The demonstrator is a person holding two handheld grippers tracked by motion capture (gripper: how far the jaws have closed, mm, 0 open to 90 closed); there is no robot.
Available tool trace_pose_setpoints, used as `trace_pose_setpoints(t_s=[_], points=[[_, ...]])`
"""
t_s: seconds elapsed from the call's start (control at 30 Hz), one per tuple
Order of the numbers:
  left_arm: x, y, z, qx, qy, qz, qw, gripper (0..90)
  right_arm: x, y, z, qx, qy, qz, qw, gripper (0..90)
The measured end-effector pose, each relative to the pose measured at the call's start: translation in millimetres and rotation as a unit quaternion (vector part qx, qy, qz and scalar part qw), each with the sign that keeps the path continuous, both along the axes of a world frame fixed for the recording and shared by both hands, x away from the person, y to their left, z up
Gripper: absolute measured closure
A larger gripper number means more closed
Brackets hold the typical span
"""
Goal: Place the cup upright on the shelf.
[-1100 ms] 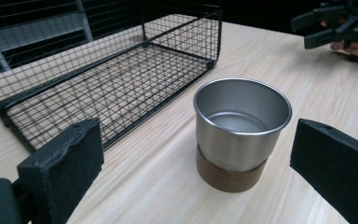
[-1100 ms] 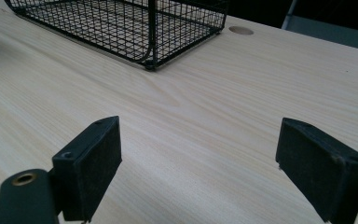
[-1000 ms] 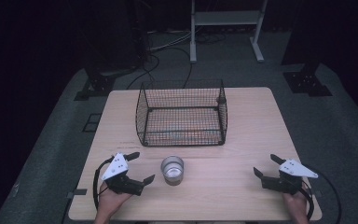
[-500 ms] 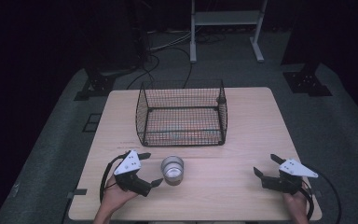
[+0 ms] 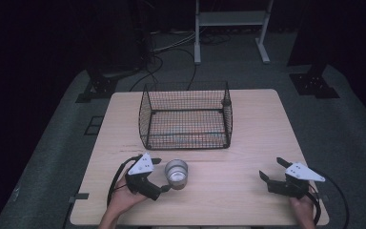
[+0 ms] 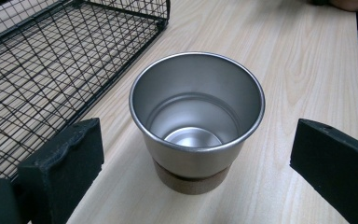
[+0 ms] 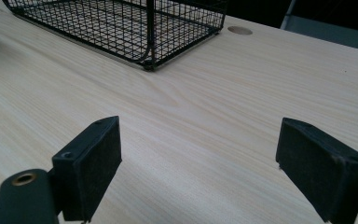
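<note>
The left gripper, jaws wide apart, flanked the upright steel cup near the table's front edge.

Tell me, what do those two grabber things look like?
Both are black. The left tongs and right tongs each carry a grey three-cornered plate on top and trail a black cable. Up close, each jaw ends in a flat black block.
</note>
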State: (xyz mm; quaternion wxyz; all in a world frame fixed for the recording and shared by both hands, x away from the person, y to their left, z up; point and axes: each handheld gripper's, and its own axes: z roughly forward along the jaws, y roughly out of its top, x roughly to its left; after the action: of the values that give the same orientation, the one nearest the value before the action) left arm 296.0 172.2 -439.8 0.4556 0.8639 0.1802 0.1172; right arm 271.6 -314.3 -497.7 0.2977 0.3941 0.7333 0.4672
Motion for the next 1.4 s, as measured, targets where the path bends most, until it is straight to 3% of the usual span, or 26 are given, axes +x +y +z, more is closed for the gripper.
trace_pose_setpoints(t_s=[0.6,0.97,1.4], points=[[11.6,-19.7,-10.4,0.048,0.014,-0.018,0.9986,1.7,-0.1,0.4,0.0,-0.001,-0.001,0.002,1.0,13.4],[23.0,-29.7,-16.7,0.068,0.035,-0.028,0.9967,1.8,-0.2,0.6,-0.1,-0.002,-0.001,0.003,1.0,13.4],[28.6,-32.8,-21.0,0.065,0.043,-0.031,0.9965,8.4,-0.2,0.6,0.0,-0.002,-0.001,0.004,1.0,13.4]])
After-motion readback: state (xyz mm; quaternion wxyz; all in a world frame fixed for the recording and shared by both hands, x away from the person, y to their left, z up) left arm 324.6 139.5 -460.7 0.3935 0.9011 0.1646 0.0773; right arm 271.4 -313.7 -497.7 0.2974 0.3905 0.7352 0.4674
